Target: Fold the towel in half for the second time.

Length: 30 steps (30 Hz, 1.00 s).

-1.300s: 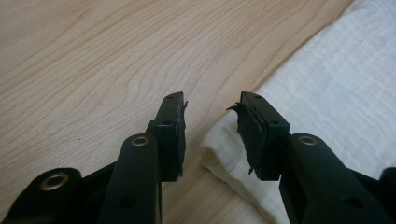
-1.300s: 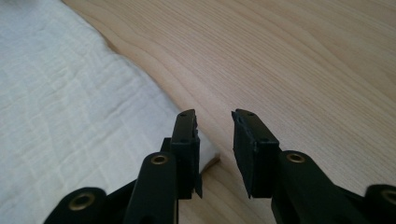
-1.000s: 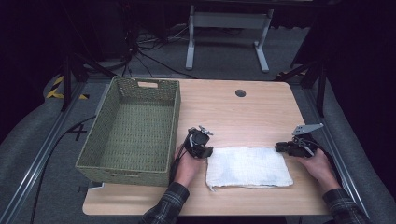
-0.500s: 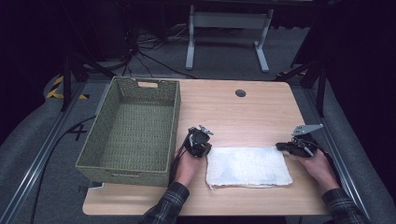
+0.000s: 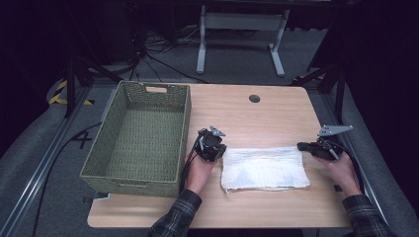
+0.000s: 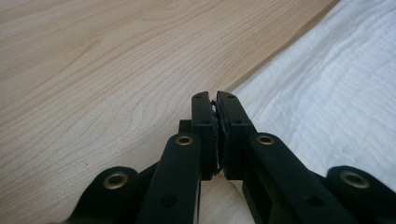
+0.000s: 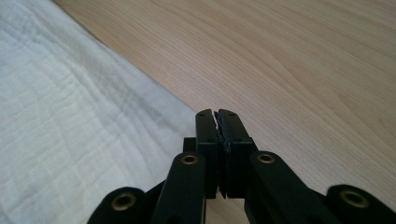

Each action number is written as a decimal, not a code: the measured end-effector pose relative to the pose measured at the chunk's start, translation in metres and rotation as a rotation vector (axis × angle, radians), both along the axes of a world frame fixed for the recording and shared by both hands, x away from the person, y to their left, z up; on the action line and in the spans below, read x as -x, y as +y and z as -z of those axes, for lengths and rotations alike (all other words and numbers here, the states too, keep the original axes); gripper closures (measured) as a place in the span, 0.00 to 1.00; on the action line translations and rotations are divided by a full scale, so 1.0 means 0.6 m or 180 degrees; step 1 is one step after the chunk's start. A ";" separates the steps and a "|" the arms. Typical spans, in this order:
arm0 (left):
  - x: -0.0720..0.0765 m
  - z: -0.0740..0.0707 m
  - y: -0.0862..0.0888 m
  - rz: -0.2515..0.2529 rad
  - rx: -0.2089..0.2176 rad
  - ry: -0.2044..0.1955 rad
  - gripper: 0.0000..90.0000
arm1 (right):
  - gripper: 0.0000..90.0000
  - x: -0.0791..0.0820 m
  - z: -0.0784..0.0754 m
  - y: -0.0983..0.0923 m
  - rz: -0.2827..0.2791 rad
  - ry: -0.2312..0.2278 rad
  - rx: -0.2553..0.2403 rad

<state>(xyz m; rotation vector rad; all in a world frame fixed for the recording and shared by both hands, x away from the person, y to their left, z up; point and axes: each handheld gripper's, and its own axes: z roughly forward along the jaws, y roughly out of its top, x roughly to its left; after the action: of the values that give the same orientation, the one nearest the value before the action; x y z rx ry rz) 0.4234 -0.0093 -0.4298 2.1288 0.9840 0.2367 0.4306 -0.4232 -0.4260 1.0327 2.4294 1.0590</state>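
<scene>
A white folded towel [image 5: 264, 168] lies flat on the wooden table [image 5: 257, 118], near its front edge. My left gripper [image 5: 222, 151] sits at the towel's far left corner, held by a hand in a plaid sleeve. In the left gripper view its jaws [image 6: 215, 95] are pressed together right where the towel [image 6: 327, 93] edge ends, shut on that corner. My right gripper [image 5: 300, 146] is at the far right corner. Its jaws [image 7: 216, 113] are likewise closed where the towel [image 7: 70, 116] corner meets them.
A green woven basket [image 5: 185, 123] stands empty on the left part of the table, close to my left hand. A round cable hole [image 5: 254, 98] sits at the table's back. Bare wood stretches behind the towel. A metal stand and cables are on the floor beyond.
</scene>
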 end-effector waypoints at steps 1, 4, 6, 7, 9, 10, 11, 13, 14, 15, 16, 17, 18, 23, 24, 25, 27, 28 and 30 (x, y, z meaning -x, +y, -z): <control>0.003 -0.002 0.001 -0.0006 -0.0005 -0.0006 0.96 | 0.98 0.005 -0.002 0.000 -0.0015 -0.0010 -0.0014; 0.014 -0.011 0.008 0.0048 0.0025 -0.0053 0.96 | 0.98 0.017 -0.007 -0.001 -0.0043 -0.0036 -0.0051; 0.020 -0.015 0.009 0.0078 0.0044 -0.0108 0.96 | 0.98 0.025 -0.010 -0.002 -0.0059 -0.0062 -0.0067; 0.023 -0.018 0.009 0.0072 0.0039 -0.0095 0.96 | 0.98 0.029 -0.012 -0.002 -0.0069 -0.0061 -0.0057; 0.026 -0.020 0.009 0.0108 0.0026 -0.0141 0.96 | 0.98 0.038 -0.014 -0.003 -0.0084 -0.0080 -0.0061; 0.032 -0.023 0.008 0.0125 0.0034 -0.0152 0.96 | 0.98 0.038 -0.014 -0.003 -0.0084 -0.0080 -0.0061; 0.035 -0.025 0.009 0.0153 -0.0006 -0.0165 0.96 | 0.98 0.044 -0.016 -0.004 -0.0099 -0.0097 -0.0057; 0.041 -0.026 0.009 0.0185 -0.0031 -0.0202 0.96 | 0.98 0.052 -0.018 -0.005 -0.0094 -0.0121 -0.0072; 0.047 -0.027 0.008 0.0192 -0.0037 -0.0209 0.96 | 0.98 0.054 -0.020 -0.005 -0.0101 -0.0133 -0.0072; 0.051 -0.028 0.008 0.0217 -0.0070 -0.0218 0.96 | 0.98 0.059 -0.022 -0.005 -0.0105 -0.0149 -0.0091; 0.056 -0.030 0.008 0.0235 -0.0074 -0.0239 0.96 | 0.98 0.062 -0.023 -0.006 -0.0117 -0.0155 -0.0090; 0.058 -0.030 0.008 0.0259 -0.0076 -0.0249 0.96 | 0.98 0.066 -0.023 -0.006 -0.0117 -0.0164 -0.0100; 0.062 -0.032 0.009 0.0288 -0.0096 -0.0263 0.96 | 0.98 0.068 -0.024 -0.006 -0.0127 -0.0170 -0.0090; 0.081 -0.035 0.013 0.0385 -0.0111 -0.0256 0.96 | 0.98 0.086 -0.019 -0.009 -0.0171 -0.0133 -0.0109; 0.081 -0.035 0.013 0.0385 -0.0111 -0.0256 0.96 | 0.98 0.090 -0.019 -0.009 -0.0179 -0.0133 -0.0105; 0.084 -0.035 0.013 0.0402 -0.0100 -0.0272 0.96 | 0.98 0.090 -0.019 -0.009 -0.0179 -0.0133 -0.0105; 0.088 -0.035 0.013 0.0435 -0.0122 -0.0282 0.96 | 0.98 0.100 -0.018 -0.009 -0.0198 -0.0112 -0.0093; 0.092 -0.036 0.012 0.0438 -0.0126 -0.0262 0.96 | 0.98 0.103 -0.017 -0.008 -0.0195 -0.0121 -0.0102; 0.098 -0.036 0.011 0.0472 -0.0141 -0.0275 0.96 | 0.98 0.110 -0.017 -0.010 -0.0213 -0.0109 -0.0088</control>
<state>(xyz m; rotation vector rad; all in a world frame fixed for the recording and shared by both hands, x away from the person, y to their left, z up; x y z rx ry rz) 0.3644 -0.0028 -0.4082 2.2009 0.7738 0.2766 0.3645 -0.4292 -0.4159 0.9402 2.4440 1.1255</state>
